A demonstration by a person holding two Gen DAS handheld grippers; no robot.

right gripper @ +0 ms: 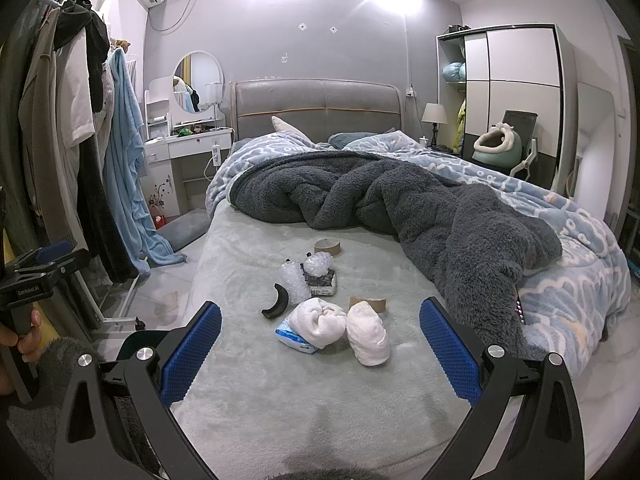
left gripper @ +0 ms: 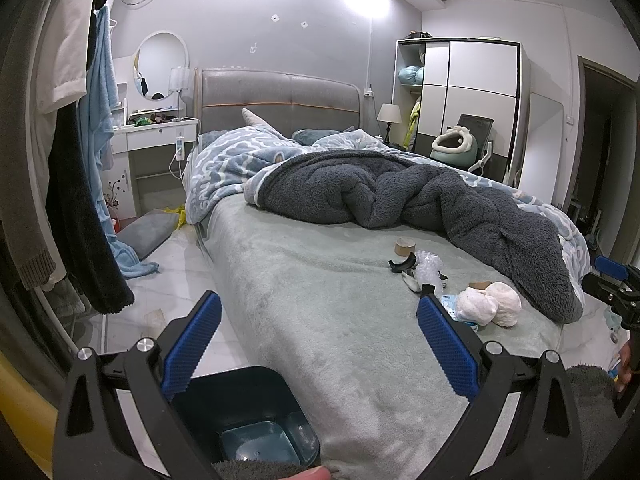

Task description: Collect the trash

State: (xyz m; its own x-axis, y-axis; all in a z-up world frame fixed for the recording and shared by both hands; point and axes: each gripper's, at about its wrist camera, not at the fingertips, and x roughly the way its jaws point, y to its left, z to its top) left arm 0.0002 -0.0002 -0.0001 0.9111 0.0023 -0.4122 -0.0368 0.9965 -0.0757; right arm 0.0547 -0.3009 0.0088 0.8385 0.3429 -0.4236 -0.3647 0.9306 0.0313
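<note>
A small heap of trash lies on the grey-green bed sheet (right gripper: 280, 392): two white crumpled wads (right gripper: 366, 338), a blue tissue pack (right gripper: 291, 337), bubble wrap (right gripper: 298, 278), a black curved piece (right gripper: 276, 304), a cardboard tube (right gripper: 370, 303) and a tape roll core (right gripper: 327, 246). My right gripper (right gripper: 320, 302) is open just short of the wads and holds nothing. My left gripper (left gripper: 319, 299) is open and empty over the bed's left edge, with the same heap (left gripper: 490, 304) to its right. A dark teal bin (left gripper: 248, 412) stands on the floor below it.
A rumpled dark grey and blue blanket (right gripper: 420, 200) covers the far and right part of the bed. Clothes hang on a rack (left gripper: 80, 160) at the left, above the tiled floor (left gripper: 176, 264). A dressing table (right gripper: 188, 148) and a wardrobe (right gripper: 516, 92) stand by the far wall.
</note>
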